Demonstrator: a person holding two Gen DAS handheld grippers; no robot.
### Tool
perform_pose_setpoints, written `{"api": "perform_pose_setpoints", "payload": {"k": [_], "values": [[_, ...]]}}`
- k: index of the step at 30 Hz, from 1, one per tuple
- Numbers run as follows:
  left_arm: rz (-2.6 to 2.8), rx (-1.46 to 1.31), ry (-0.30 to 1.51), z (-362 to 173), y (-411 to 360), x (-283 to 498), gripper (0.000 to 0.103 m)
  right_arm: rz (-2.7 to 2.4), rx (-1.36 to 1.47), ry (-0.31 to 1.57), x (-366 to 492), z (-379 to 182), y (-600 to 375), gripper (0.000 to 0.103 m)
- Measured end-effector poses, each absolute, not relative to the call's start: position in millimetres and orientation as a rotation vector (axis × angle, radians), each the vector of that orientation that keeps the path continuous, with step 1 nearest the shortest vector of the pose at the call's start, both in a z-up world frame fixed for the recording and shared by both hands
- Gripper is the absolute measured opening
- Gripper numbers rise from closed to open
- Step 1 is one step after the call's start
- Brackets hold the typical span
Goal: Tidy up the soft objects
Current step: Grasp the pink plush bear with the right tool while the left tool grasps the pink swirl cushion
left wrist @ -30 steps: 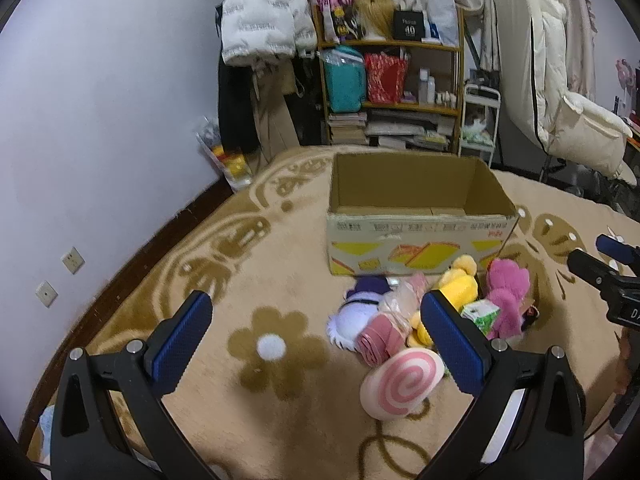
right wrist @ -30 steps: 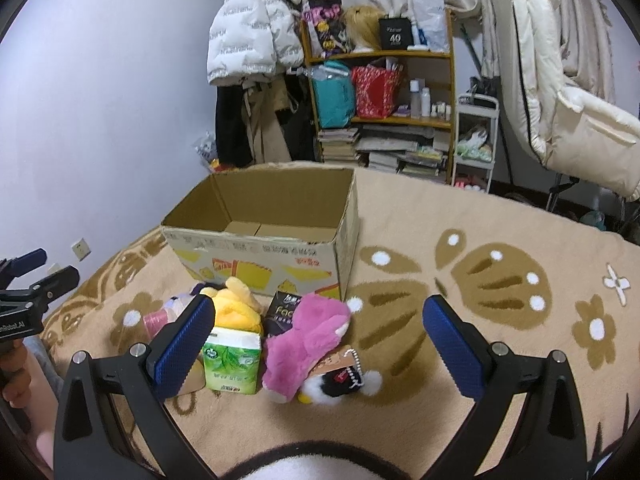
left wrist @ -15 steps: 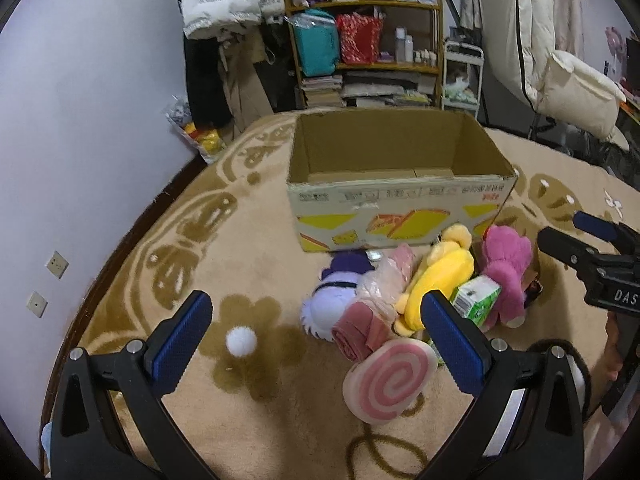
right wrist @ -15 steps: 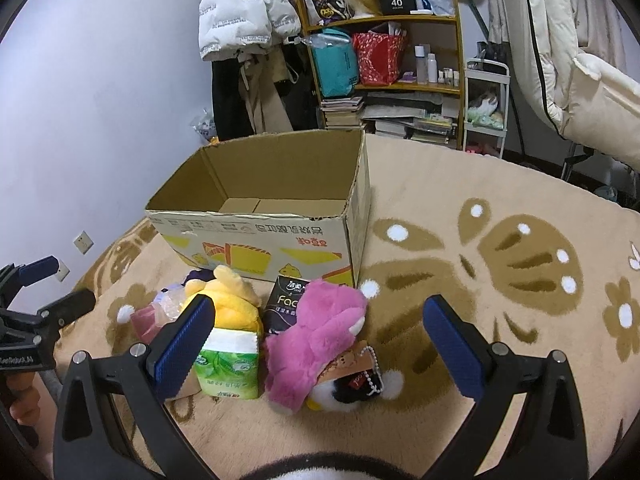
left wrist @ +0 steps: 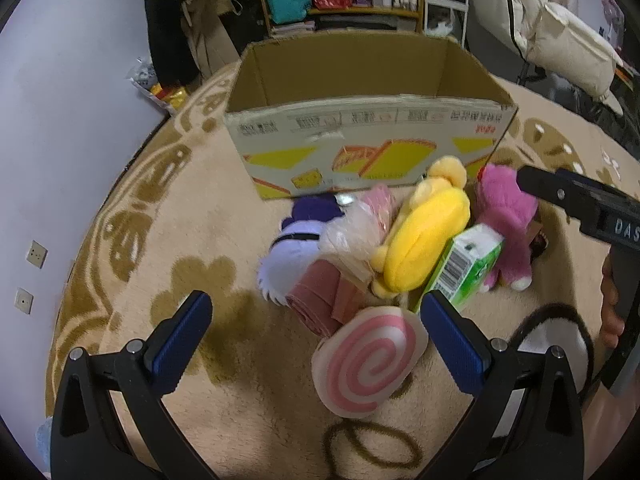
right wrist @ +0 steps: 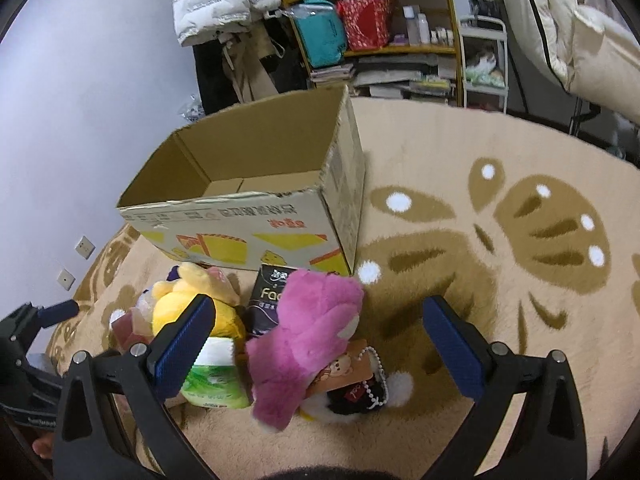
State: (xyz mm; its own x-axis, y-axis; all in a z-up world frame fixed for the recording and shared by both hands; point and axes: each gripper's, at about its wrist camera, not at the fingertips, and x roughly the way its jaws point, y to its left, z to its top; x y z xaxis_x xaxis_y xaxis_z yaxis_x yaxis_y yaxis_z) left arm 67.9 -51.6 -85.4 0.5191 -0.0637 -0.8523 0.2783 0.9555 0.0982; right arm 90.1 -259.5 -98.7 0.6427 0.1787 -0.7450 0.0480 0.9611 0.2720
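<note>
The left gripper (left wrist: 316, 334) hangs spread wide and empty, its blue pads flanking the pink spiral cushion (left wrist: 370, 364) at 6 o'clock of the pile; the right gripper (right wrist: 320, 336) is likewise splayed and holds nothing, poised over the magenta plush (right wrist: 308, 340) at the pile's 3 o'clock edge. The soft things lie heaped and touching on the carpet (right wrist: 500, 320), just in front of the open cardboard box (left wrist: 360, 148), at 12 o'clock of them; what shows of the box's floor is bare. The likely trouble: the pile is tangled, so a pinch on the magenta plush could drag its beaded tag (right wrist: 362, 376) or the green tissue pack (right wrist: 214, 376) along; a shallow bite on the fur may slip; both grippers converging on one heap might collide.
</note>
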Motion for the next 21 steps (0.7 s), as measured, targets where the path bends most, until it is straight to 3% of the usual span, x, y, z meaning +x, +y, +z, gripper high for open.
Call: {"api": "perform_pose_setpoints", "payload": {"k": [8, 21], "values": [[-0.243, 0.304, 1.058, -102.1, -67.3, 67.0, 0.103, 0.093, 0.284, 0.912, 99.3, -114.2, -261.7, 0.103], [-0.283, 0.330, 1.148, -121.6, -73.4, 70.2, 0.103, 0.134, 0.302, 0.961, 107.9, -126.9, -258.6, 0.089]]}}
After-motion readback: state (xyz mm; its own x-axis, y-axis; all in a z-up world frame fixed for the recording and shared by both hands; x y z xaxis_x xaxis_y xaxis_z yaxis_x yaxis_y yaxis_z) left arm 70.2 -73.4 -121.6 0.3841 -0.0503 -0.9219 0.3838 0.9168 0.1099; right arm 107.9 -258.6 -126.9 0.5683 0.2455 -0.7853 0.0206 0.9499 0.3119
